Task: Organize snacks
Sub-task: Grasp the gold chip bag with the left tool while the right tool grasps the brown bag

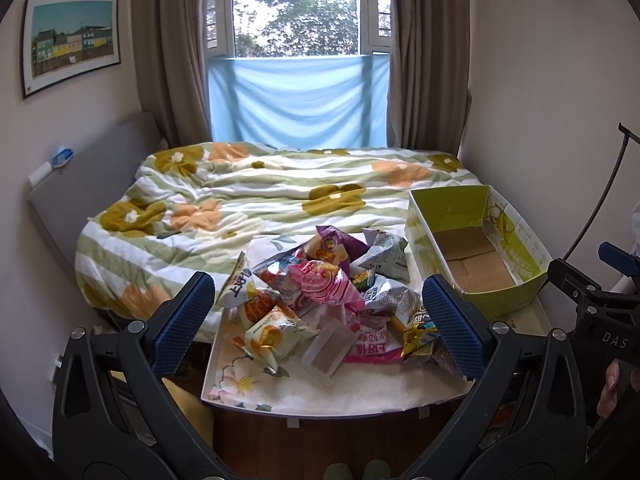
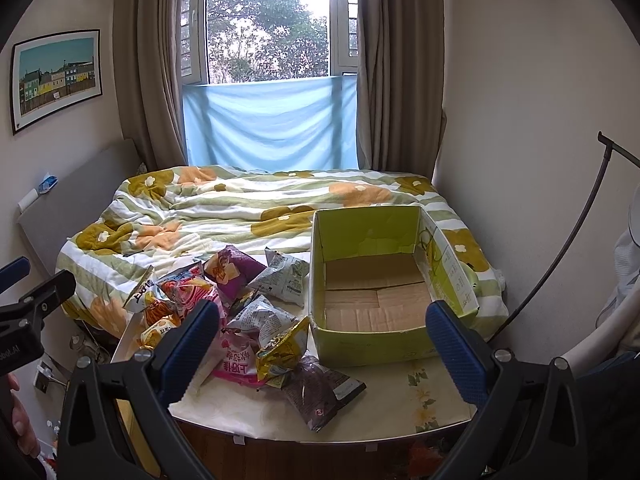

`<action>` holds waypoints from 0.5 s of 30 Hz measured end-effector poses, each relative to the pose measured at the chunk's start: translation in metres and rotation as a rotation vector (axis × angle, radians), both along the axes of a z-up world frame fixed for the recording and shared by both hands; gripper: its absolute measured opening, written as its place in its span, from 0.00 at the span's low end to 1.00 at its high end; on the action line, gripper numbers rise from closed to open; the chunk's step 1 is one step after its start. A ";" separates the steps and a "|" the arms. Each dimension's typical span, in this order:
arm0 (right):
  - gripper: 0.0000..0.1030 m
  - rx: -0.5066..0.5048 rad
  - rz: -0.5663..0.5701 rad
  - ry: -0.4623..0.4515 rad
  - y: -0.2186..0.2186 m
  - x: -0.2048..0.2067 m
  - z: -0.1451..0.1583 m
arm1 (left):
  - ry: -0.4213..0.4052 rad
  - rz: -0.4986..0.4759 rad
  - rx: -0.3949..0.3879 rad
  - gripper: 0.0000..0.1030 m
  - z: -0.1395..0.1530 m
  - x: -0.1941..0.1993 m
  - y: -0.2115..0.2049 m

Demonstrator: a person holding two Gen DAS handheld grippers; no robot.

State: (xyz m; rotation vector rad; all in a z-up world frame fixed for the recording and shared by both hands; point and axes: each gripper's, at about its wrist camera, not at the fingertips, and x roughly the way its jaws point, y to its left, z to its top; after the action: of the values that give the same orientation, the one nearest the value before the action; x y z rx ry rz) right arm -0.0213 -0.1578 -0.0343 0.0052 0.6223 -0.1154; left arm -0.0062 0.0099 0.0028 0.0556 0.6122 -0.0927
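Both my tongs spread, empty: snack pile (image 1: 320, 300) lies centre-frame before my left gripper (image 1: 324, 320), probably nearer than my right gripper (image 2: 324, 344); box (image 2: 372, 336) right.

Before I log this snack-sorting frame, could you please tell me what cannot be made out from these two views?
- Left wrist view: the dark brown packet is mostly hidden behind the left hand-held gripper.
- Right wrist view: packets at the pile's left side are covered by the right hand-held gripper.
- Both views: packet print is too small to read.
- Green box: the floor strip behind its near wall is hidden.
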 end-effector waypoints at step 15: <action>1.00 0.042 0.045 0.148 -0.055 0.010 -0.076 | 0.202 -0.245 -0.035 0.99 -0.073 0.045 -0.058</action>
State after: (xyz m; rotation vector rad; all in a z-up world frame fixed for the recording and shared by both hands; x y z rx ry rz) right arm -0.0112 -0.2127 -0.1104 0.0236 0.7720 -0.0598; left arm 0.0389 -0.0484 -0.0705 0.0877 0.8041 -0.3501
